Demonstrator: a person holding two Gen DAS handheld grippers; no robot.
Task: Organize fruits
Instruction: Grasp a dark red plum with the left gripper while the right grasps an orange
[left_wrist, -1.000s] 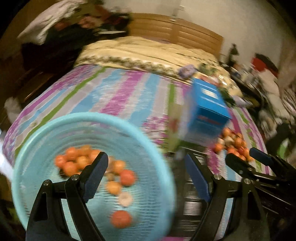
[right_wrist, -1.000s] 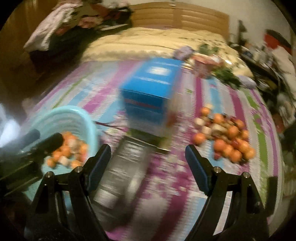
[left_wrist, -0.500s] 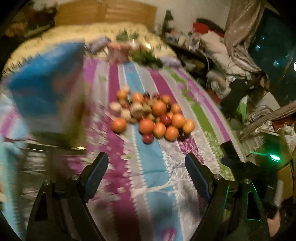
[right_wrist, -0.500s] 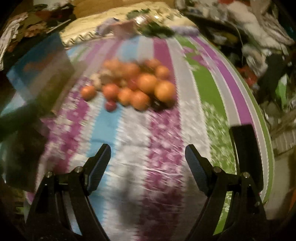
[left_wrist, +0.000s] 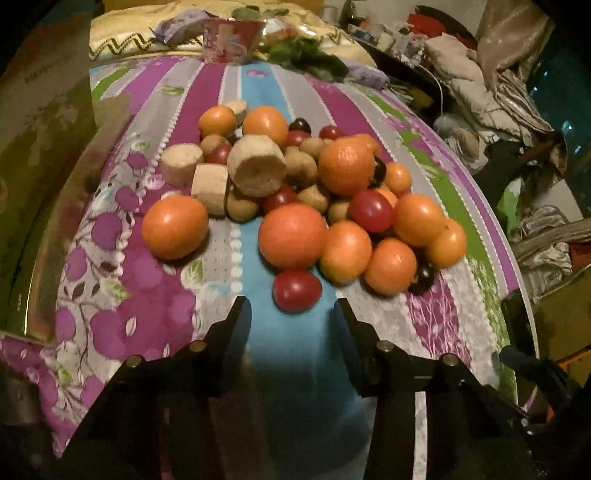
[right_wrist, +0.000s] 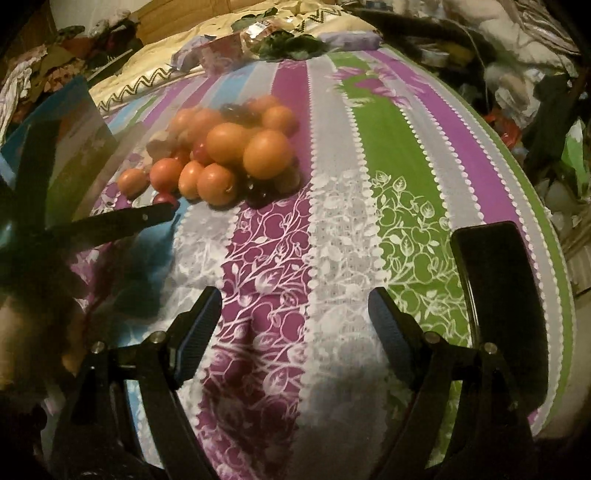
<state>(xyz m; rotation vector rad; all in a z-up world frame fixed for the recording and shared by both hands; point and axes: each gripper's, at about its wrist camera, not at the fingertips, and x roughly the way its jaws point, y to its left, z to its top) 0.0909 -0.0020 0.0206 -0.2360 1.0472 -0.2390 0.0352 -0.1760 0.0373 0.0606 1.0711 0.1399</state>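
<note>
- Lighting: dim, warm indoor cast; source not visible.
- Shadows: dark shadow on the striped purple, blue and green floral bedspread (left_wrist: 155, 295) below the gripper fingers in both views.
- Blur: heap of round orange and red fruits (right_wrist: 229, 155) soft in right view, sharper in left.
- Distortion: strong fisheye bending, black vignetted corners.

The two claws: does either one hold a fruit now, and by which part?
Nothing is held. The left claw is closing just short of a small red fruit, its pads not on it. The right claw stands open over the striped bedsheet.
</note>
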